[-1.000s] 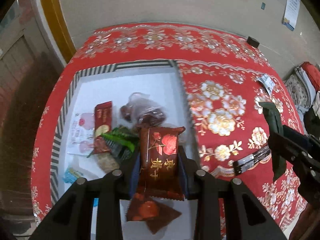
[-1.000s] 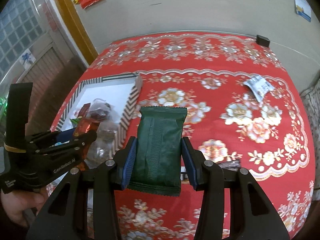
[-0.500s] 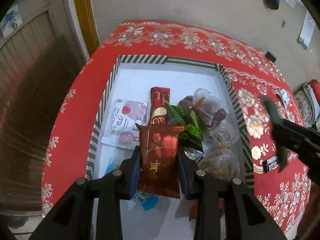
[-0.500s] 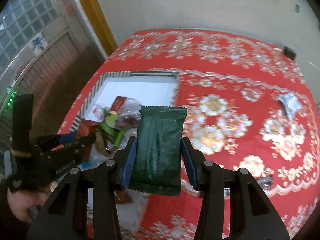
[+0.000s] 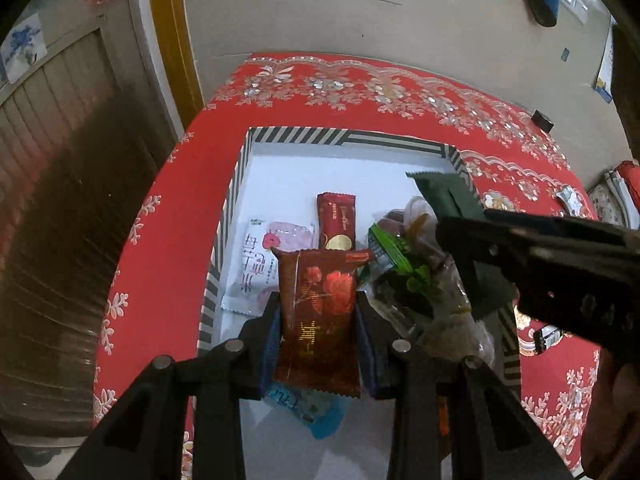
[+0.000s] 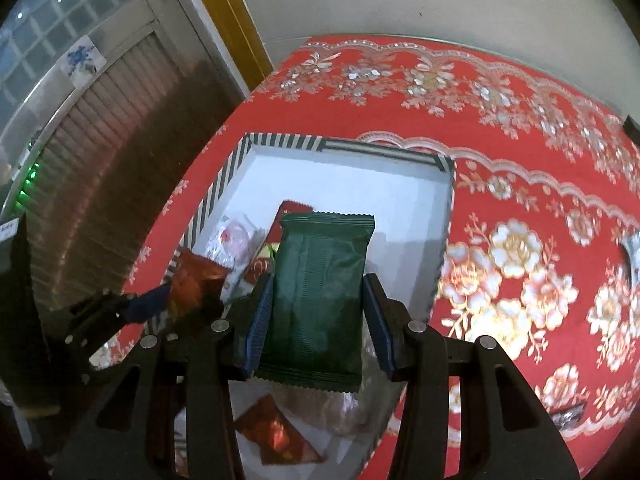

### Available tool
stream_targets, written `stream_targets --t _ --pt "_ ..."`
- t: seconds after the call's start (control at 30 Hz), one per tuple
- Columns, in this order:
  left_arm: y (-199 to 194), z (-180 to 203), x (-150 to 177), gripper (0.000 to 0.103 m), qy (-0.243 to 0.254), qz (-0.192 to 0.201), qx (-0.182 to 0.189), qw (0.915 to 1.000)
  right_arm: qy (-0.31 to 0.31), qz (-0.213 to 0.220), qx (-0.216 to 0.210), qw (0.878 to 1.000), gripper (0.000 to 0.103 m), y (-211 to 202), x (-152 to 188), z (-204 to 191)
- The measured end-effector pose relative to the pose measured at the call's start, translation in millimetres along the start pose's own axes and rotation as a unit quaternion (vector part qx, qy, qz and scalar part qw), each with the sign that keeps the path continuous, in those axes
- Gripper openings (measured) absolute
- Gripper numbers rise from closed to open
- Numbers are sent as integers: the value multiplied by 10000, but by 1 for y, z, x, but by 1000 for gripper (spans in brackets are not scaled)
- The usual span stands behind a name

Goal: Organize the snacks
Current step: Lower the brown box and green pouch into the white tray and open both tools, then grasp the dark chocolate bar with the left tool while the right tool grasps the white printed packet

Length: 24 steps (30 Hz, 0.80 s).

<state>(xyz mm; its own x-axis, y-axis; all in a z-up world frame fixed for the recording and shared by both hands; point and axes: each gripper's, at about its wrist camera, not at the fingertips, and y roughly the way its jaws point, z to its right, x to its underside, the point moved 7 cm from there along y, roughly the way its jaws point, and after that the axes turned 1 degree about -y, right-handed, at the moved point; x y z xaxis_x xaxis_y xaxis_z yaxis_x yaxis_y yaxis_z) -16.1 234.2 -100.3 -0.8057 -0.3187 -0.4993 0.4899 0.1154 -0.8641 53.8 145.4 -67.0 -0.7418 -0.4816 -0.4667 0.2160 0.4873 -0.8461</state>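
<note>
My right gripper (image 6: 318,312), clamped across the middle of a dark green snack packet (image 6: 320,288), and my left gripper (image 5: 318,332), pinching a red rose-print packet (image 5: 320,308), hang over the striped box (image 5: 296,136); both wrappers look light, crinkly and slippery.

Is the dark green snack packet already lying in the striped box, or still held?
Still held: the right gripper clamps the dark green packet between its pads, above the striped box.
</note>
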Motion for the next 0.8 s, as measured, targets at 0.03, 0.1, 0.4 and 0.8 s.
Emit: stream_targets --t 0.03,0.1,0.4,0.8 --pt "1 0 0 37 23 -23 -13 10000 14 -15 2 10000 44 3 -4 -1" --pt "4 3 -2 38 104 -89 -63 9999 56 -31 -33 10000 48 5 -9 -2" --pt "-6 10 -6 86 129 147 -224 9996 401 393 31 9984 49 -25 -7 17" --pt "-28 179 13 86 2033 521 1087 9717 1422 730 1076 9813 49 -100 85 175"
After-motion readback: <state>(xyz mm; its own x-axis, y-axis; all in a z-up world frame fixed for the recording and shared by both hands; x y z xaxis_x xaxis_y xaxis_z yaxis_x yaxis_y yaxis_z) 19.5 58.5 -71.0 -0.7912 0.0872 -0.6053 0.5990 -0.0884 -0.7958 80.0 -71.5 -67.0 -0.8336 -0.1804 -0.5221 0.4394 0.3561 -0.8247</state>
